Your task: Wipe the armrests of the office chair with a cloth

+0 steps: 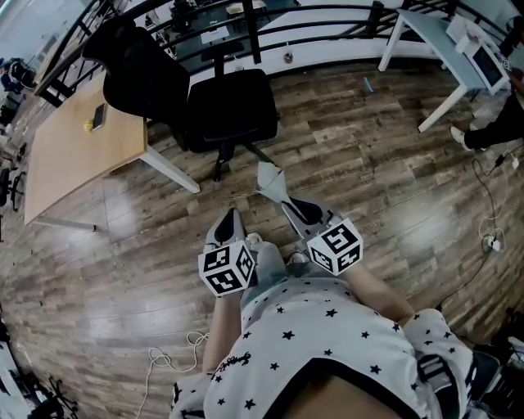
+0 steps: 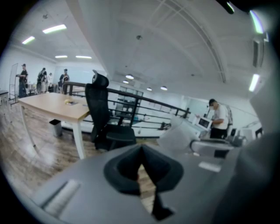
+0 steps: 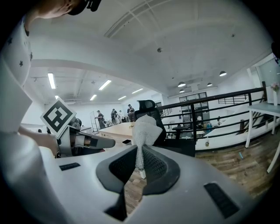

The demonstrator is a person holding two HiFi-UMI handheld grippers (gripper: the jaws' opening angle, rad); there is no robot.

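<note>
Right gripper [image 3: 140, 159] pinching cloth [image 3: 144, 129], wood floor [image 1: 360, 155], office chair [image 1: 233, 106], desk [image 1: 70, 147]

an open-plan office: a black office chair [image 1: 221, 106] at a wooden worktop [image 1: 70, 151], wood-plank floor [image 1: 360, 164], strip ceiling lights [image 2: 54, 29], black railing [image 1: 327, 20].

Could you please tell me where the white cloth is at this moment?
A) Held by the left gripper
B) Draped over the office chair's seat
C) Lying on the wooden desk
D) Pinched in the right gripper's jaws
D: the right gripper view shows the cloth clamped between the closed jaws of the right gripper, while the left gripper is shut on nothing and the office chair stands apart, ahead.
</note>
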